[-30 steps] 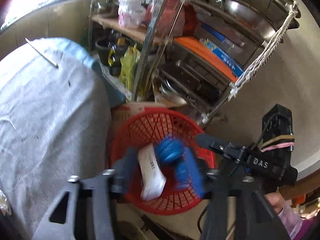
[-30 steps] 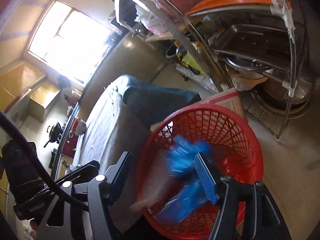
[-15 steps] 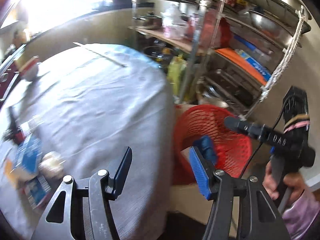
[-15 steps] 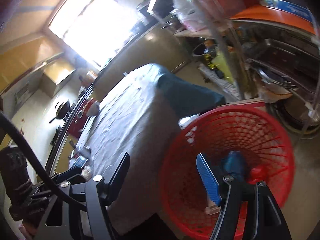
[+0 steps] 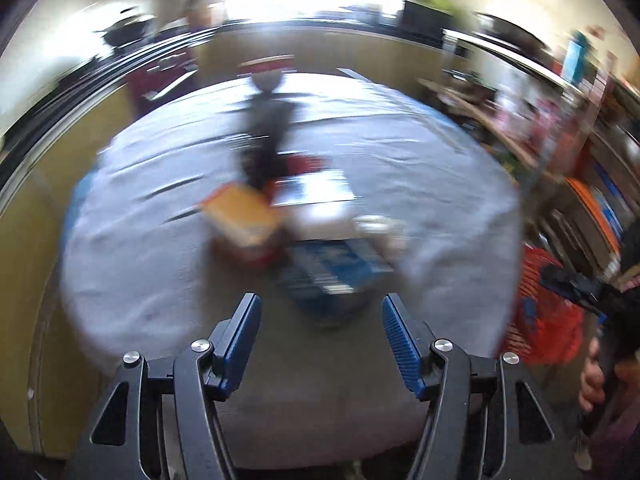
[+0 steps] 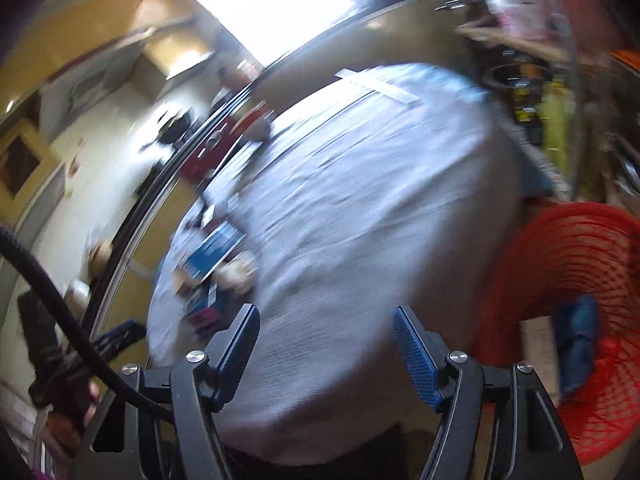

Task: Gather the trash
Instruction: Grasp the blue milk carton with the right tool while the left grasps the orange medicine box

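My left gripper hangs open and empty over the near edge of the grey-clothed round table. Just beyond its fingers lies a blurred heap of trash: a blue packet, an orange box, a white wrapper and a crumpled white piece. My right gripper is open too, empty, over the table's near edge. The red mesh basket stands on the floor to its right, holding a blue item and a white carton. The trash heap shows at the left.
The basket stands by the table's right side, below a metal kitchen rack full of pans and boxes. A kitchen counter and a bright window lie behind the table. A white strip lies at the table's far edge.
Both grippers swung left, away from the red basket and over the table. The blue and white items they hovered with now lie in the basket. The trash heap has come into view.
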